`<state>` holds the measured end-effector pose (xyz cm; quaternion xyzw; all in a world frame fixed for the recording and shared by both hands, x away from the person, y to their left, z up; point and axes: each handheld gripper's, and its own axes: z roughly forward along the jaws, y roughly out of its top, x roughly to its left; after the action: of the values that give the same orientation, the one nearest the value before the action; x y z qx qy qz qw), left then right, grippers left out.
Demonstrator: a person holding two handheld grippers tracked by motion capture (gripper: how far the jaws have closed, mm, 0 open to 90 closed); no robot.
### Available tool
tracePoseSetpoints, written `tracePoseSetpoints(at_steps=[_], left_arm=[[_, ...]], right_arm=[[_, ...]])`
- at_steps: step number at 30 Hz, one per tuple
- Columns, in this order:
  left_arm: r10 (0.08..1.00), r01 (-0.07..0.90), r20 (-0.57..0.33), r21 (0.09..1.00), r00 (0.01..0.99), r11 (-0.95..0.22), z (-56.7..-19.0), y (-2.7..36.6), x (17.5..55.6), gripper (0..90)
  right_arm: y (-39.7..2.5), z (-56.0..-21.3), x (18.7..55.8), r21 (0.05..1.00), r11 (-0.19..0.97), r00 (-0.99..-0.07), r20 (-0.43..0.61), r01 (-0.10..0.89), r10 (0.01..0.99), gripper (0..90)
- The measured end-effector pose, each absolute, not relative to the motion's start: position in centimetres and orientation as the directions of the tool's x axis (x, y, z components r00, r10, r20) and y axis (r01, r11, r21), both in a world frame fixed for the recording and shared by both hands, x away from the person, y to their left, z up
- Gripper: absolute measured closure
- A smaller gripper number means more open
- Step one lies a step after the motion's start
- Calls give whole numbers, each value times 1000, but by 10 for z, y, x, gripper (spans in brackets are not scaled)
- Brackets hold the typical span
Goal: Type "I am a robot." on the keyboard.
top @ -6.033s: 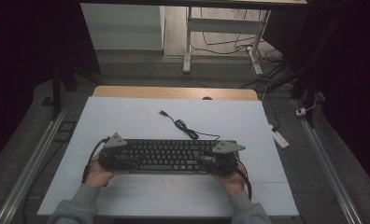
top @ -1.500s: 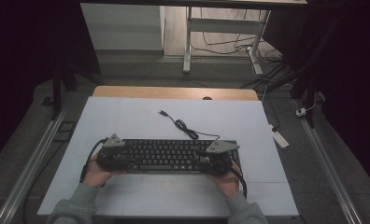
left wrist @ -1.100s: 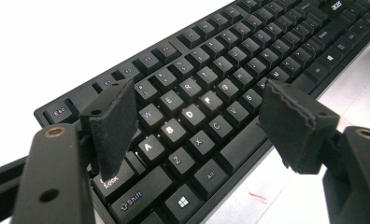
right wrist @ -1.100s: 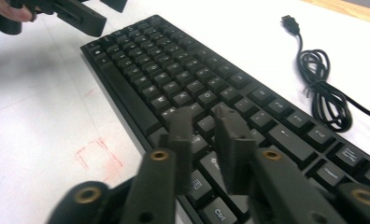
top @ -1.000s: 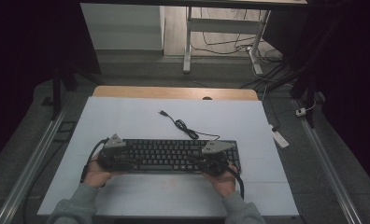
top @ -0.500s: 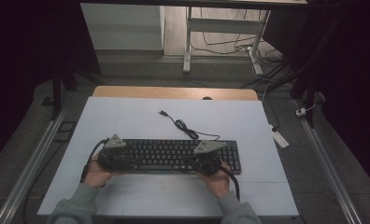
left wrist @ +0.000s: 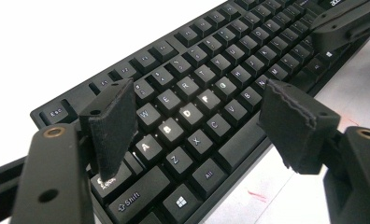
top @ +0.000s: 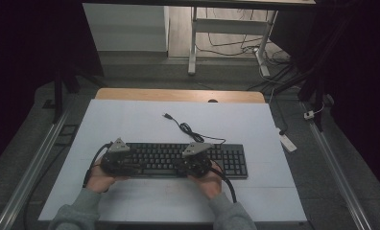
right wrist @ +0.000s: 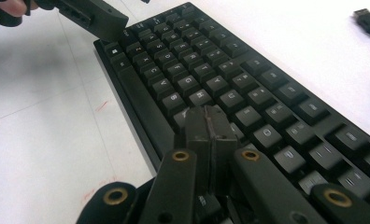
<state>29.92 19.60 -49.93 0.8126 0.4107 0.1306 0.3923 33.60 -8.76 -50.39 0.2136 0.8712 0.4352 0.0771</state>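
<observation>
A black keyboard (top: 231, 160) lies across the near half of the white table top, its cable (top: 185, 127) curling back to a USB plug (top: 166, 116). My left gripper (top: 118, 163) is at the keyboard's left end. In the left gripper view it (left wrist: 199, 105) stands open, its jaws spread above the letter keys (left wrist: 230, 51) with nothing between them. My right gripper (top: 195, 165) is over the keyboard's middle. In the right gripper view it (right wrist: 206, 123) is shut, jaws pressed together just above the keys (right wrist: 188, 51). Whether the tips touch a key I cannot tell.
The white table top (top: 130, 120) has a wooden strip (top: 178, 95) along its far edge. A small white box (top: 288, 142) lies on the floor to the right. Metal rails run along both sides, and desk legs stand beyond the table.
My right gripper has slid left along the keyboard, from its right end to its middle. The left gripper and the keyboard have stayed put.
</observation>
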Motion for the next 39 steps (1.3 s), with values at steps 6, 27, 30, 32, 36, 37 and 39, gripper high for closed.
tracePoseSetpoints(at_steps=[6, 27, 30, 32, 36, 37, 39], left_arm=[[768, 562, -108, 746, 631, -357, -499, 196, 299, 277], [767, 564, -106, 742, 632, -362, -500, 196, 299, 272], [766, 563, -104, 741, 634, -365, -500, 196, 299, 272], [767, 565, -104, 740, 633, -366, -501, 196, 300, 272], [768, 563, -106, 744, 631, -360, -500, 196, 299, 271], [769, 564, -106, 744, 630, -359, -500, 196, 299, 271], [770, 564, -107, 744, 629, -357, -500, 197, 299, 271]], right_arm=[[-76, -509, 340, 772, 556, -899, 45, 307, 435, 894], [-65, -519, 347, 745, 586, -896, 35, 319, 443, 894], [-64, -520, 347, 739, 592, -895, 33, 322, 446, 896], [-64, -521, 347, 738, 593, -895, 35, 323, 444, 896], [-64, -517, 344, 752, 583, -897, 23, 307, 442, 895], [-66, -515, 343, 756, 580, -895, 18, 304, 446, 896], [-69, -512, 343, 763, 572, -894, 19, 303, 448, 895]])
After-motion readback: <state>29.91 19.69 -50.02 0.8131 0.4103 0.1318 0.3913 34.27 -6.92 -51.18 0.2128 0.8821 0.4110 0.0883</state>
